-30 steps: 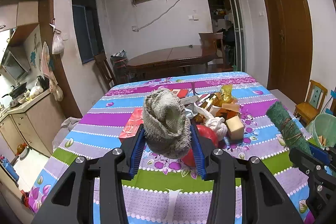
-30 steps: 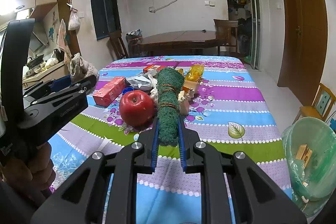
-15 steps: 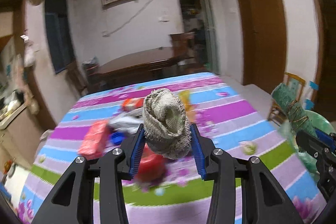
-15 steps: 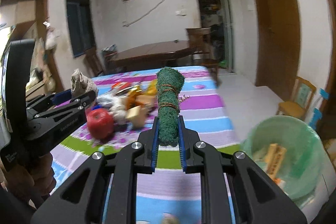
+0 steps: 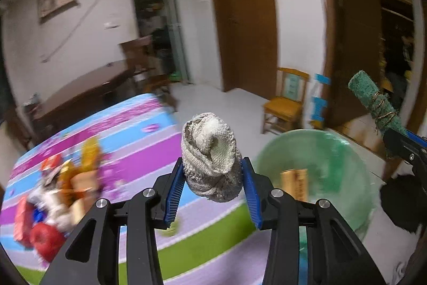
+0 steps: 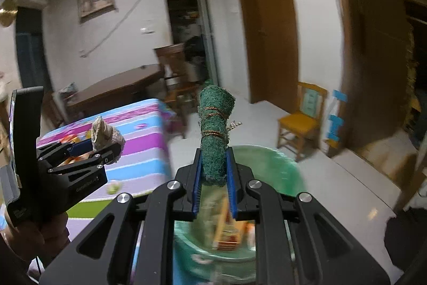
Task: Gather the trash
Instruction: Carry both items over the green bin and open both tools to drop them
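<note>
Both grippers had swung away from the striped tablecloth point(image 5: 112, 135) toward the green bin since the earlier frames, each carrying the same item as before. At the centre of the left wrist view, the left gripper point(image 5: 212, 178) was clamped on a wadded grey rag point(image 5: 210, 156), a coarse, mesh-knit cloth bunched into a rounded lump between the ribbed blue pads point(image 5: 173, 188). Behind it, at right of centre, sat the translucent green plastic bin point(image 5: 333, 151), round-rimmed and blurred, with a tan cardboard piece point(image 5: 295, 183) inside. Leftover rubbish, including something red and round point(image 5: 44, 239), lay smeared by blur on the cloth at lower left.

At the centre of the right wrist view, the right gripper point(image 6: 213, 170) pinched a rolled green scouring pad point(image 6: 214, 130), fuzzy and cylindrical, bound with thin coppery wire and standing upright over the bin's rim point(image 6: 269, 156). The left gripper with its rag showed at left of that frame, held by a hand point(image 6: 29, 239). A small yellow wooden chair point(image 6: 301, 124) stood on the tiled floor beyond.
</note>
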Motion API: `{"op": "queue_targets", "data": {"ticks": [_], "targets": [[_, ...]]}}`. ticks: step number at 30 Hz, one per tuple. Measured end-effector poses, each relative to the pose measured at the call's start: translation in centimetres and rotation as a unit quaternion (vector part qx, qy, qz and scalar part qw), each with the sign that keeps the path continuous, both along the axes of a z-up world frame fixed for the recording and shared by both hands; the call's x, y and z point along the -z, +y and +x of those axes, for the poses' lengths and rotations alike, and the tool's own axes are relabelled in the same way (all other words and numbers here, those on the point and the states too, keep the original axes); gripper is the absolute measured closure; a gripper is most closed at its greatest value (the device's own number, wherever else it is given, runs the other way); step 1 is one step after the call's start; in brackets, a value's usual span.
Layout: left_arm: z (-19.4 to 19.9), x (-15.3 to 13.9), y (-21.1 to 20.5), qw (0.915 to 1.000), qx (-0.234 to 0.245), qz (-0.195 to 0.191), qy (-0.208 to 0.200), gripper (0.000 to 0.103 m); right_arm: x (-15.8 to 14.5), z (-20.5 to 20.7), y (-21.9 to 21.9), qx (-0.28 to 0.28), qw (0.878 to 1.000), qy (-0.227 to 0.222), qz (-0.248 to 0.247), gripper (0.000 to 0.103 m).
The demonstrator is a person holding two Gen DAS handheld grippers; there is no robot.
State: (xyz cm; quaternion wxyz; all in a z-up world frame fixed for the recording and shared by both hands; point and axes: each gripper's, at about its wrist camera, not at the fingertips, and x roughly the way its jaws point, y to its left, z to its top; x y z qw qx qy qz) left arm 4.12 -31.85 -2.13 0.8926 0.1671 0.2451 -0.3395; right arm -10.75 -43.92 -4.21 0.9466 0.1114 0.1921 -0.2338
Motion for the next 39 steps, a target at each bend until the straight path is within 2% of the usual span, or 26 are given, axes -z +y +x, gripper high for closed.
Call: {"op": "queue_targets", "data": {"ticks": [4, 10, 14, 21, 24, 25, 26, 27, 32, 39], "targets": [[-0.1, 1.1, -4.7, 0.9984, 0.051, 0.007, 0.023, 0.059, 0.7, -1.2, -2.6, 0.030, 0.999, 0.011, 0.010, 0.088], [-0.9, 2.5, -8.9, 0.9952, 0.091, 0.014, 0.035, 0.059, 2.0, -1.6, -4.0, 0.048, 0.998, 0.027, 0.018, 0.088], [-1.6, 3.5, -10.2, 0.9933, 0.106, 0.018, 0.043, 0.059, 2.7, -1.5, -4.3, 0.047, 0.998, 0.033, 0.021, 0.087], [-0.8, 4.1, -10.0, 0.9884, 0.136, 0.015, 0.065, 0.059, 2.9, -1.1, -4.6, 0.039, 0.998, 0.038, 0.033, 0.087], [-0.4, 3.9, -10.1, 0.9862, 0.146, 0.014, 0.076, 0.050, 3.0, -0.3, -4.9, 0.026, 0.998, 0.044, 0.046, 0.083], [-0.3, 3.9, -10.0, 0.9866, 0.142, 0.013, 0.078, 0.034, 3.3, 0.2, -5.0, 0.018, 0.997, 0.055, 0.051, 0.068], [0.1, 3.8, -9.7, 0.9880, 0.133, 0.007, 0.077, 0.026, 3.4, 0.3, -5.2, 0.023, 0.997, 0.054, 0.052, 0.054], [0.2, 3.7, -9.5, 0.9882, 0.132, 0.002, 0.077, 0.021, 3.4, 0.3, -5.2, 0.026, 0.997, 0.051, 0.053, 0.049], [0.9, 3.0, -8.4, 0.9896, 0.125, -0.005, 0.072, 0.021, 3.7, 0.1, -5.6, 0.029, 0.997, 0.038, 0.066, 0.049], [-0.1, 2.5, -7.0, 0.9918, 0.118, -0.006, 0.050, 0.021, 3.6, 0.4, -4.8, 0.022, 0.997, 0.035, 0.058, 0.049]]}}
